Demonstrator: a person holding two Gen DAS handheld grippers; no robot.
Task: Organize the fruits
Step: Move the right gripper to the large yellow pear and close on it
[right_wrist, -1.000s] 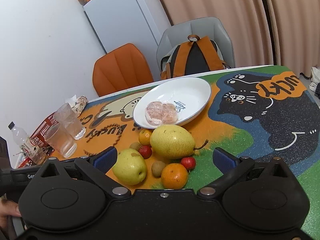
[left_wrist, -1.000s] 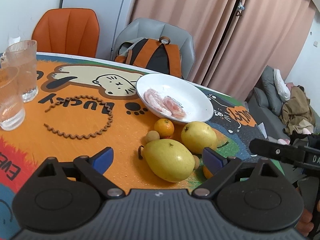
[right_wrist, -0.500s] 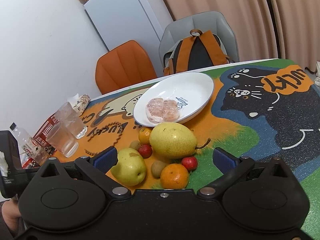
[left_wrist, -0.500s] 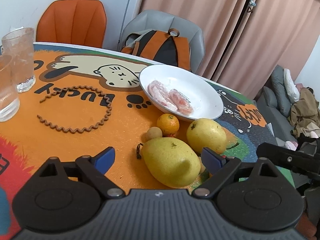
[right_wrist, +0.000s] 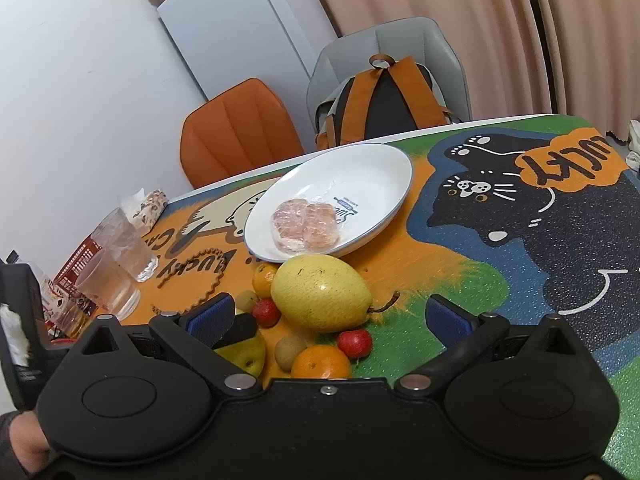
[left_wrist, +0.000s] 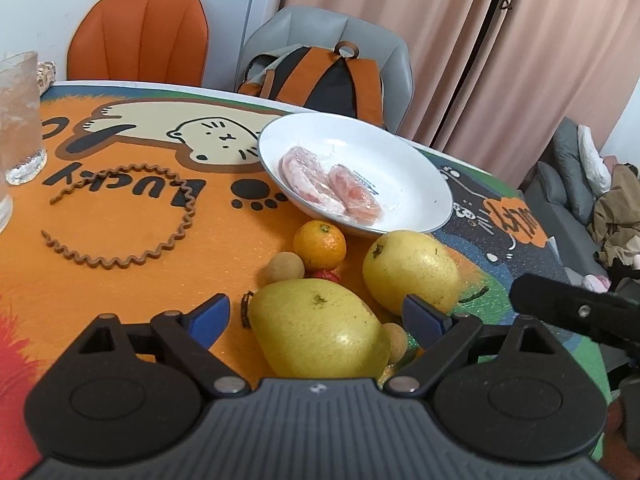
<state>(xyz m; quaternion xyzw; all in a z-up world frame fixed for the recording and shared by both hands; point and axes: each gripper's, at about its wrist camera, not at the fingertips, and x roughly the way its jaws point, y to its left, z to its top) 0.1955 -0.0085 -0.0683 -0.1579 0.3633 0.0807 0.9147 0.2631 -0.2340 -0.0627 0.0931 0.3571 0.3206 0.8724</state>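
Round table with bright cartoon-cat mat (right_wrist: 460,240). White shallow plate (left_wrist: 400,160) holds wrapped pink slices (left_wrist: 332,188). Fruit cluster just beside plate: large yellow pear (left_wrist: 316,328) between spread fingers of left gripper (left_wrist: 316,316); second yellow pear (right_wrist: 320,298), small orange mandarin (right_wrist: 320,362) ahead of right gripper (right_wrist: 328,320), fingers spread, nothing held.

Domestic dining area. A table (right_wrist: 520,240) covered by a cartoon-cat mat stands before an orange chair (right_wrist: 236,128) and a grey chair (right_wrist: 404,40) holding a backpack (right_wrist: 384,100); behind the chairs, a white refrigerator (right_wrist: 228,36) and pink curtains (right_wrist: 500,20). Right of the table, a sofa (left_wrist: 568,184) piled with clothes.
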